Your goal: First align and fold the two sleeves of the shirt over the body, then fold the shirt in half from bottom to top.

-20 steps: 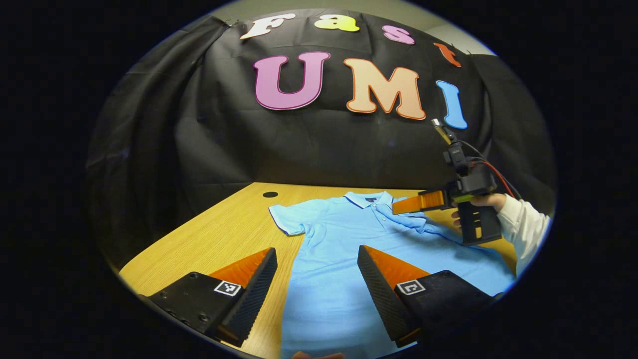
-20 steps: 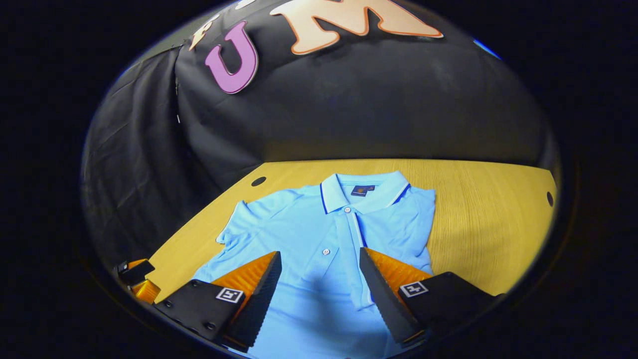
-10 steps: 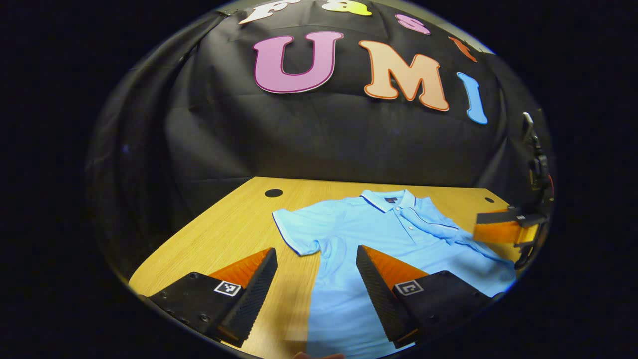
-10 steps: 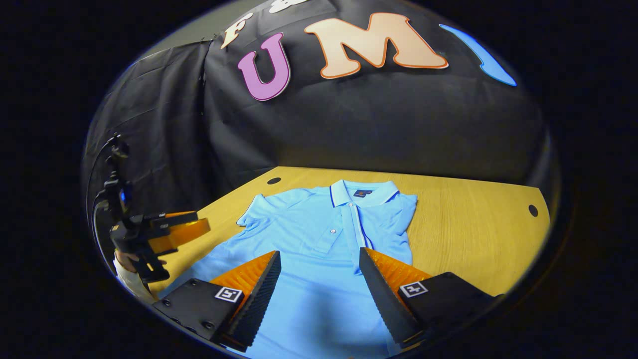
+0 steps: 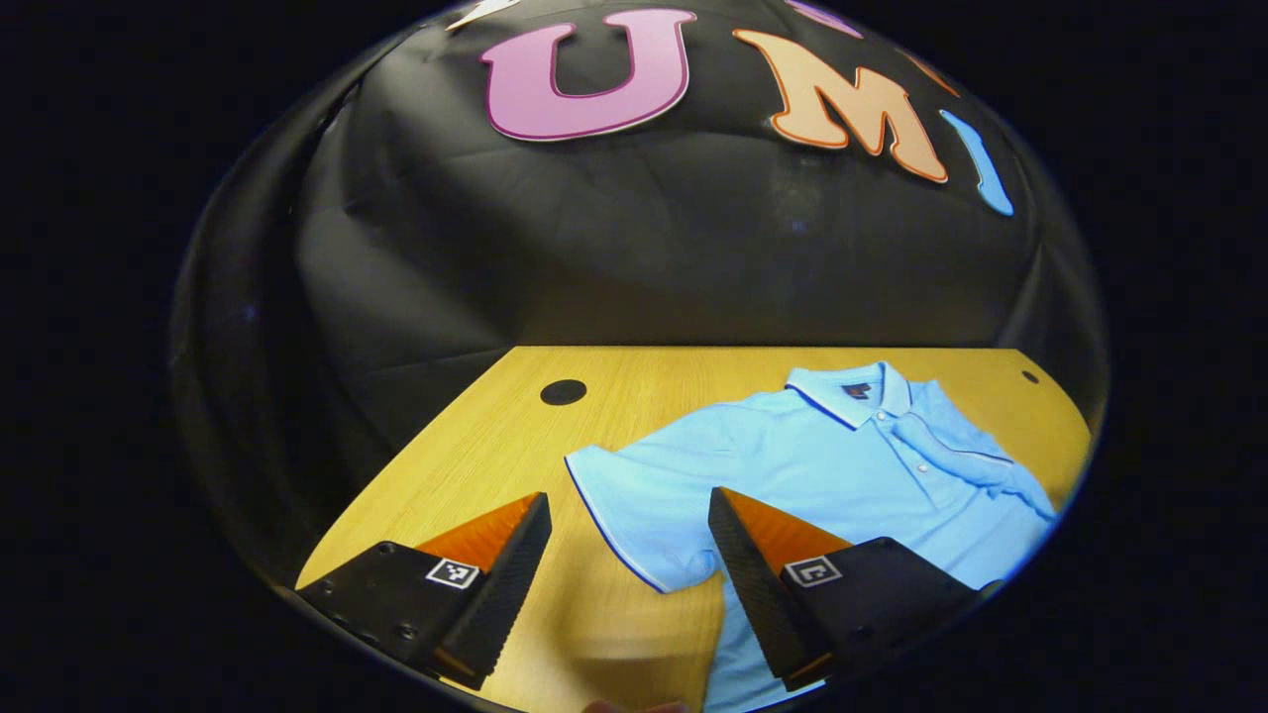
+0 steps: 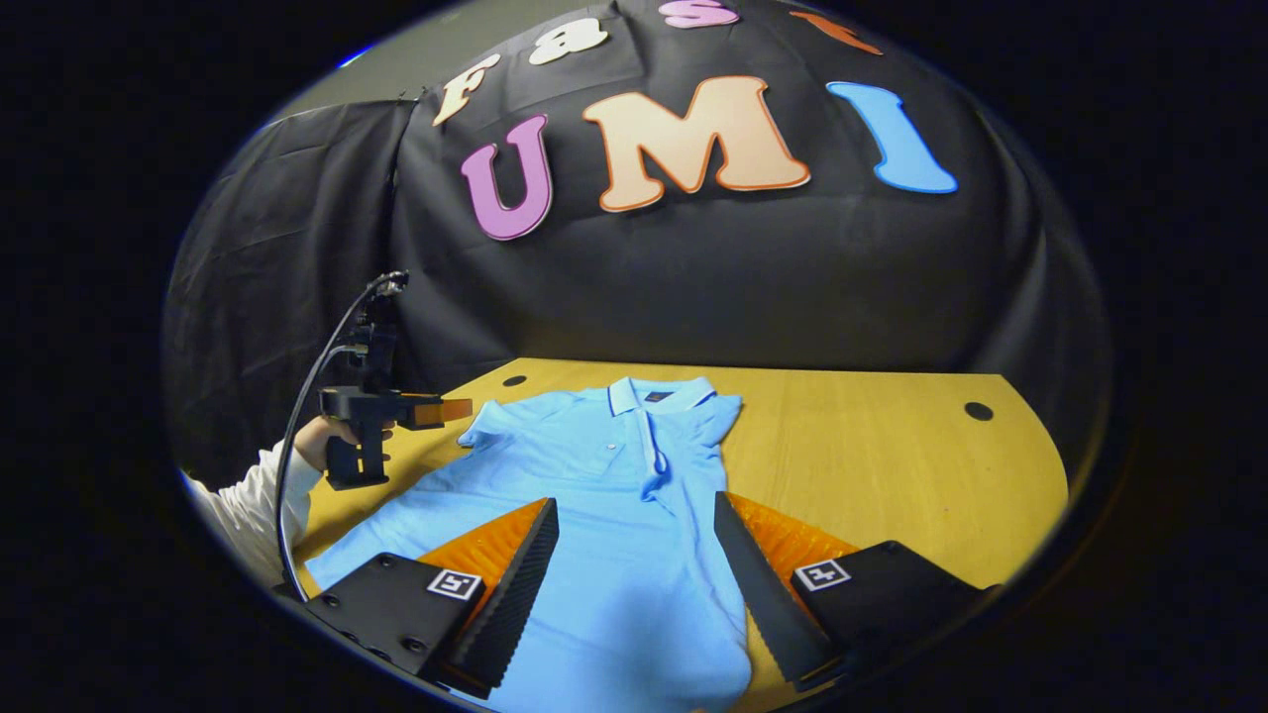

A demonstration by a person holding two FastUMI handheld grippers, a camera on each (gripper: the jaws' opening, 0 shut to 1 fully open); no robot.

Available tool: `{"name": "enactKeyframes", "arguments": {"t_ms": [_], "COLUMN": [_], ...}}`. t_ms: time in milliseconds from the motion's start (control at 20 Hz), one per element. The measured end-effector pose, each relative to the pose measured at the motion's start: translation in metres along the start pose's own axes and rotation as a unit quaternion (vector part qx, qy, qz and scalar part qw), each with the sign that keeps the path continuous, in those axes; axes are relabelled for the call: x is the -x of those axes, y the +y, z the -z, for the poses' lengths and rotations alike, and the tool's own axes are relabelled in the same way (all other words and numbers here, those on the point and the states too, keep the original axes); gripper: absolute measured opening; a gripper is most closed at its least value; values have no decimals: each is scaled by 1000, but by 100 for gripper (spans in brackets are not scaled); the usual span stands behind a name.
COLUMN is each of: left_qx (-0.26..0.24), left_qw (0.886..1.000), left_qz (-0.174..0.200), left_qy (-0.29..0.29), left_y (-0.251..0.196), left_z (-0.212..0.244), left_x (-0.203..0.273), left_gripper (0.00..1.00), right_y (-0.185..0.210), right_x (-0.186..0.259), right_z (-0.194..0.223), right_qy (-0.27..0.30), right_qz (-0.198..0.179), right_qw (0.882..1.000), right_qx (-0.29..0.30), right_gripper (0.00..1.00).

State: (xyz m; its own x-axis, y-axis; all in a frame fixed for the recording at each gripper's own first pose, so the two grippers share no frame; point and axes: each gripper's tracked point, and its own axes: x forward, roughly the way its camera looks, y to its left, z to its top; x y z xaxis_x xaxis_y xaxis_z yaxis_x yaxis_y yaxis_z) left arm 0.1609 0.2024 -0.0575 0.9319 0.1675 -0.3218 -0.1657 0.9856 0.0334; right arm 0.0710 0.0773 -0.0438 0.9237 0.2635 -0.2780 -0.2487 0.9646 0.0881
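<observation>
A light blue polo shirt (image 5: 822,465) (image 6: 594,515) lies face up on the wooden table (image 5: 475,465) (image 6: 892,475), collar toward the wall. One sleeve (image 5: 634,515) (image 6: 495,426) is spread flat to the side. The other sleeve (image 5: 951,446) (image 6: 718,416) lies folded over the chest. My left gripper (image 5: 629,555) is open, hovering above the spread sleeve's hem with nothing between its fingers. In the right gripper view, the left gripper (image 6: 451,409) sits beside that sleeve, held by a hand (image 6: 317,441). My right gripper (image 6: 634,564) is open above the shirt's lower body.
Round cable holes (image 5: 563,392) (image 6: 979,410) sit near the table's far corners. Bare wood (image 6: 872,456) stretches beside the shirt on the folded-sleeve side. A black cable (image 6: 307,396) trails from the left gripper. The black cloth wall stands behind the table.
My right gripper has drawn back from the collar area toward the shirt's hem. My left gripper has shifted sideways, so the spread sleeve now lies between its fingers.
</observation>
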Motion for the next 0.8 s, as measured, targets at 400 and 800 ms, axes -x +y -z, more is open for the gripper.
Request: {"name": "enactKeyframes", "arguments": {"t_ms": [400, 800], "left_qx": [4, 4], "left_qw": [998, 996], "left_qz": [15, 23], "left_qy": [61, 86], "left_y": [4, -3], "left_z": [18, 28], "left_x": [-38, -46], "left_gripper": [93, 91], "right_y": [-43, -62], "right_x": [57, 73], "right_z": [-3, 0], "right_qy": [-23, -27], "right_qz": [69, 94], "right_qw": [997, 995], "right_qx": [-22, -37], "right_gripper": [95, 98]}}
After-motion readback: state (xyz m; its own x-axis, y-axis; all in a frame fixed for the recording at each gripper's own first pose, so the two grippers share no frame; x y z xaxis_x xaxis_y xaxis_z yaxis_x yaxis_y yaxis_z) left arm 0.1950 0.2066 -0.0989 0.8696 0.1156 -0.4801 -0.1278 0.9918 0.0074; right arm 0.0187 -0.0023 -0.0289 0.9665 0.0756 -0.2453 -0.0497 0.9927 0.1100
